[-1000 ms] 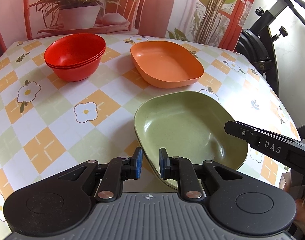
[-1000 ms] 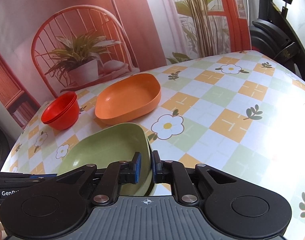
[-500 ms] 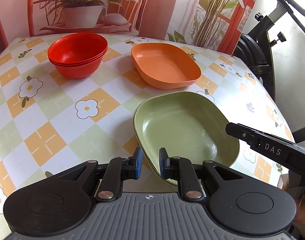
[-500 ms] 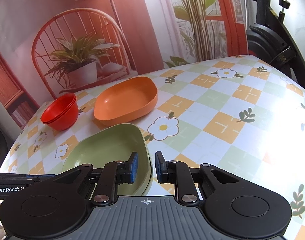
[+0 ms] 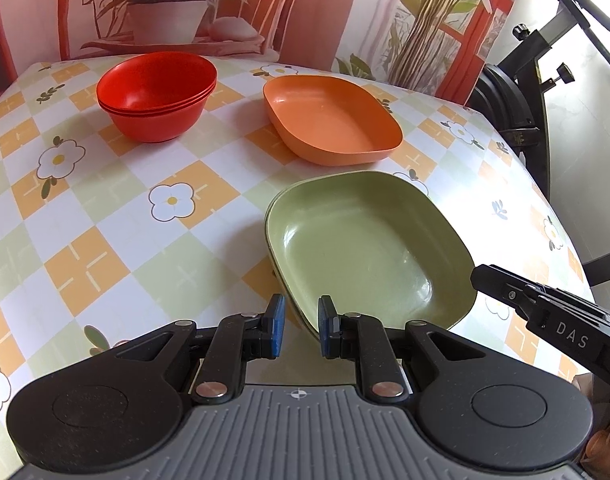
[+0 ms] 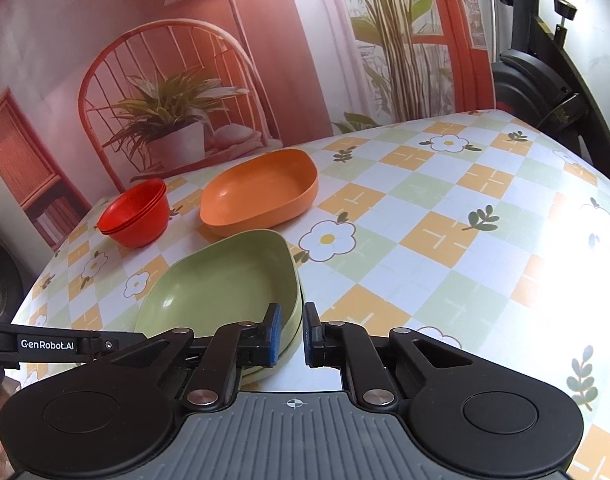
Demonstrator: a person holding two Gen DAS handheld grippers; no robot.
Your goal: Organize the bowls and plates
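Nearest the left wrist camera, the left gripper (image 5: pixel 298 326) has its blue pads apart, straddling the near rim of the green plates (image 5: pixel 365 240) without closing on it; nothing is pinched. From the right wrist view, the right gripper (image 6: pixel 291 334) sits at the opposite edge of the same green plates (image 6: pixel 225 284), its jaws also apart, the left pad just over the rim and the right one outside it. A doubled rim line shows along the edge there, so this looks like two green plates nested, resting flat on the checked flower tablecloth (image 5: pixel 105 220). Just beyond them stands the orange plate (image 5: pixel 333 120), close to the green ones but not touching, and farther left the stack of red bowls (image 5: pixel 157 92), three rims visible, already nested. The sorting looks nearly finished, with the green stack perhaps just set down or about to be moved beside the orange plate. If it is to be lifted, each pair of jaws should bite squarely over the rim, deep enough to catch both plates, and both grippers should rise level so the lower plate does not slip free. If released, back straight off without nudging the rim. Behind the table hang a plant backdrop (image 6: pixel 177 120) and an exercise bike (image 5: pixel 517 100).
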